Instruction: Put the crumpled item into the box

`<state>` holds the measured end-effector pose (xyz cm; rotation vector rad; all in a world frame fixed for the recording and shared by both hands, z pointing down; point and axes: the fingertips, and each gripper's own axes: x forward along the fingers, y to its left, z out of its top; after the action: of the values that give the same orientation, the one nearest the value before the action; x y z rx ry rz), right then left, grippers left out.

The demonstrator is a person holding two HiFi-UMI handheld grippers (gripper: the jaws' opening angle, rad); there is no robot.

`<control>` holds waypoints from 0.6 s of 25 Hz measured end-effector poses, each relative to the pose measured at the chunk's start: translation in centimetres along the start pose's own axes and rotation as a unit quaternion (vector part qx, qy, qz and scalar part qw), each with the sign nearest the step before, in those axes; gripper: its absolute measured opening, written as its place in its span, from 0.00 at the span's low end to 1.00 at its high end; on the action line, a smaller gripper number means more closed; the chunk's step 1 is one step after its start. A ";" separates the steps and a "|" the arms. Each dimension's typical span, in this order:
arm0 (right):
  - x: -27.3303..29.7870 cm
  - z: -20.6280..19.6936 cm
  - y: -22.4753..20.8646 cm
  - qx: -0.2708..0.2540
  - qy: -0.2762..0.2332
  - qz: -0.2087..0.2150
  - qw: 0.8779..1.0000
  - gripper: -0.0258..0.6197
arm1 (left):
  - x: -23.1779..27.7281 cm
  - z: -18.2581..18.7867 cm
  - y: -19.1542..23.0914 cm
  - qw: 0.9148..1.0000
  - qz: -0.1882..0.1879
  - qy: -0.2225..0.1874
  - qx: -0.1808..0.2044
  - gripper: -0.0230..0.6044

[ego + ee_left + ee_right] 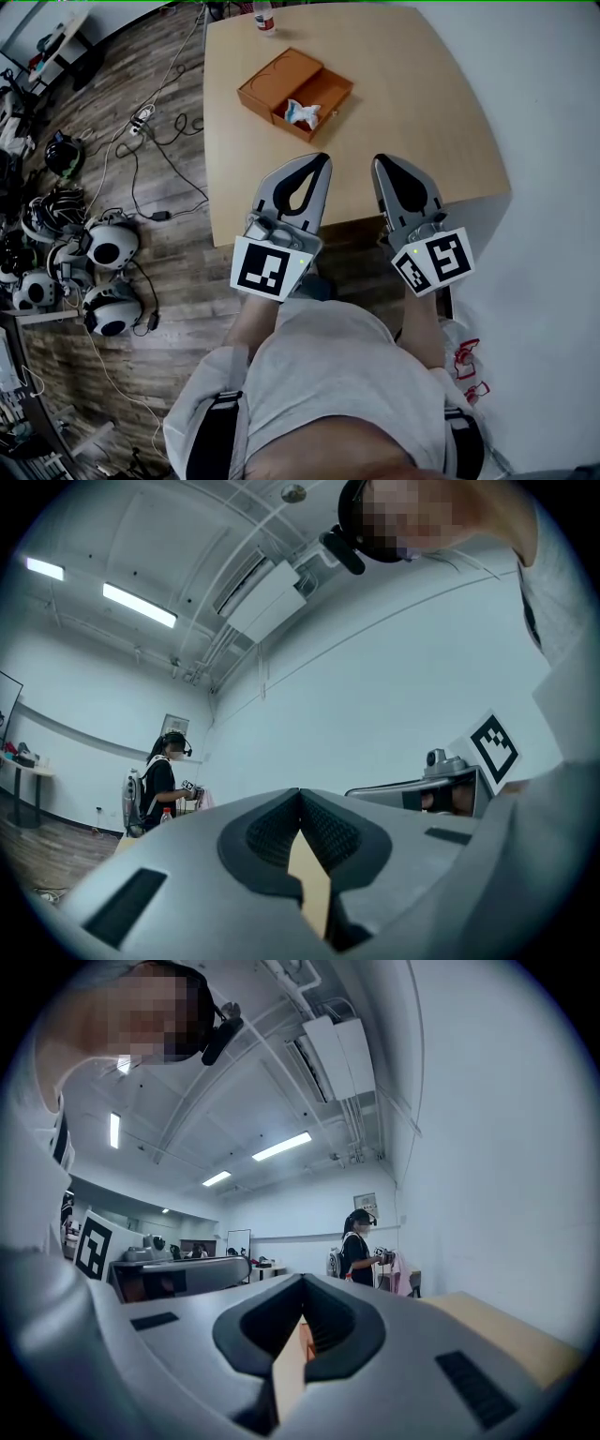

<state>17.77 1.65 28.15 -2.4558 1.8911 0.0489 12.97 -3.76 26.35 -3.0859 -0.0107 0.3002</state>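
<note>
White with a bluish tinge, the crumpled item point(302, 113) lies inside the open tray of the brown box point(278, 79), well ahead of the left gripper point(322, 160) and off to the left of the right gripper point(382, 162). Both pairs of jaws are pressed together, with nothing between them. The item looks light, soft and easily squashed — probably tissue or thin wrap — so a gentle pinch on a raised fold at its top should lift it. It appears to sit where the task wants it.
</note>
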 end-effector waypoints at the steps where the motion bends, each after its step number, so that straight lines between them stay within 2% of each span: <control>1: -0.8 0.1 0.2 -0.001 -0.001 -0.001 1.000 0.06 | -0.3 0.2 -0.7 1.000 -0.001 0.000 0.000 0.06; 15: -10.6 1.5 4.6 -0.015 -0.017 -0.029 0.999 0.06 | -7.5 2.9 -7.9 1.000 0.002 -0.004 0.020 0.06</control>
<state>10.65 10.77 27.15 -2.5096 1.8184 0.1178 5.01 4.13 25.30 -3.0455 0.0022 0.3080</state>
